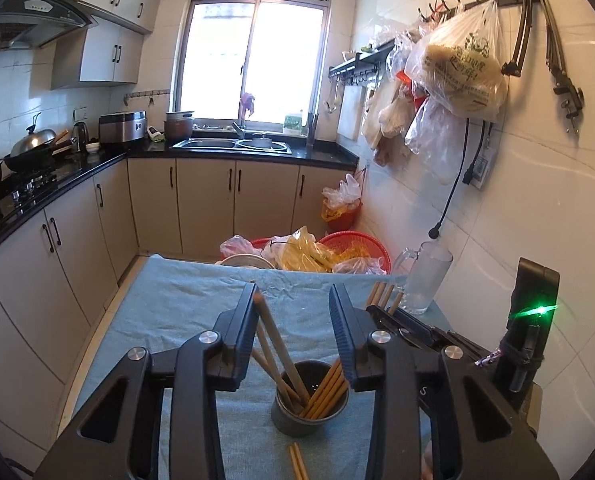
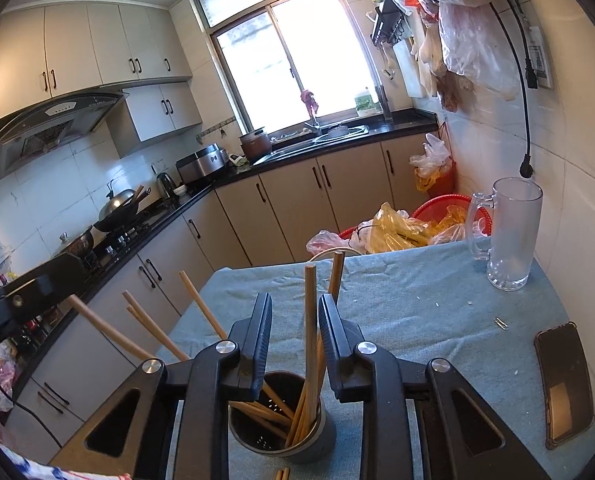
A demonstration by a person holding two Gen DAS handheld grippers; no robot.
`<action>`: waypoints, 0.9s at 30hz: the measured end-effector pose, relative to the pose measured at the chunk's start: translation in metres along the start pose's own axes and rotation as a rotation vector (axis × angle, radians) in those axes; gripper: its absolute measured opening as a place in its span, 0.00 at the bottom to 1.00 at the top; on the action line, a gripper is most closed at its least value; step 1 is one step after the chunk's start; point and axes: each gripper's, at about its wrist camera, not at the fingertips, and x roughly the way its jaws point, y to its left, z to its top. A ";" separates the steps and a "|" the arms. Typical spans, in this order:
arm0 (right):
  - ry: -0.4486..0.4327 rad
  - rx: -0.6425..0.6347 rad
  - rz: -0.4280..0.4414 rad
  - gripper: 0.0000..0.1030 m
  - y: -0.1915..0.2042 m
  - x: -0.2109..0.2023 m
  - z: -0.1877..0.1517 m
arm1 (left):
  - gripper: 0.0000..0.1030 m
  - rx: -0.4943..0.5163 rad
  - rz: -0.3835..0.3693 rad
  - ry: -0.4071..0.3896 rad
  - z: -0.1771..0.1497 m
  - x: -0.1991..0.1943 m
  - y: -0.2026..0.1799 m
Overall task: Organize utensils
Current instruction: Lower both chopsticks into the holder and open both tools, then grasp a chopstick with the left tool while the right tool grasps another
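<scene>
Grey cup (image 1: 308, 400) upright on the blue-clothed counter (image 1: 185, 300), holding wooden chopsticks (image 1: 325, 394) that lean against its rim. Left tool (image 1: 293, 292) above the cup, jaws parted, one leaning chopstick (image 1: 275, 336) lying against the left finger (image 1: 241, 320) without being pinched. Right tool (image 2: 295, 304) also over the cup (image 2: 281, 420), jaws parted, an upright chopstick (image 2: 310, 320) standing in the gap (no pad seen pressing on it). Two loose chopsticks (image 1: 297, 462) flat on the cloth just before the cup. Glass mug (image 2: 511, 232) at the far right corner, phone (image 2: 563, 384) near the right edge, well apart from the cup.
</scene>
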 end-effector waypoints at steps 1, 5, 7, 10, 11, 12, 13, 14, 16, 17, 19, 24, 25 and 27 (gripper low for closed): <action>-0.005 0.000 0.000 0.26 0.001 -0.003 0.001 | 0.38 -0.007 0.000 -0.006 0.001 -0.006 0.001; -0.034 -0.005 -0.004 0.31 0.004 -0.020 0.006 | 0.47 -0.034 0.002 -0.042 0.003 -0.032 0.007; -0.055 -0.007 -0.005 0.34 0.007 -0.034 0.008 | 0.50 -0.048 0.002 -0.056 0.003 -0.044 0.009; -0.069 -0.014 -0.010 0.39 0.010 -0.051 0.006 | 0.50 -0.066 -0.003 -0.072 -0.002 -0.067 0.015; -0.070 -0.018 -0.011 0.40 0.010 -0.055 0.005 | 0.50 -0.071 -0.005 -0.077 -0.004 -0.074 0.017; -0.068 -0.027 -0.015 0.42 0.011 -0.061 0.001 | 0.51 -0.074 -0.006 -0.080 -0.007 -0.080 0.018; -0.065 -0.032 -0.017 0.44 0.011 -0.064 -0.001 | 0.54 -0.078 -0.007 -0.085 -0.011 -0.087 0.020; -0.055 -0.041 -0.023 0.45 0.011 -0.068 -0.007 | 0.56 -0.078 -0.003 -0.090 -0.015 -0.093 0.022; -0.037 -0.050 -0.034 0.46 0.010 -0.071 -0.017 | 0.59 -0.073 0.013 -0.100 -0.022 -0.099 0.025; -0.030 -0.051 -0.038 0.46 0.008 -0.072 -0.020 | 0.59 -0.070 0.029 -0.100 -0.028 -0.102 0.027; -0.003 -0.044 -0.043 0.46 0.005 -0.073 -0.033 | 0.59 -0.071 0.042 -0.080 -0.037 -0.101 0.032; 0.076 -0.044 -0.054 0.47 -0.007 -0.075 -0.064 | 0.59 -0.141 0.054 0.008 -0.070 -0.093 0.056; 0.112 -0.055 -0.062 0.48 -0.009 -0.073 -0.075 | 0.59 -0.154 0.060 0.032 -0.081 -0.089 0.062; 0.180 -0.073 -0.068 0.48 -0.013 -0.067 -0.096 | 0.59 -0.158 0.079 0.087 -0.105 -0.079 0.071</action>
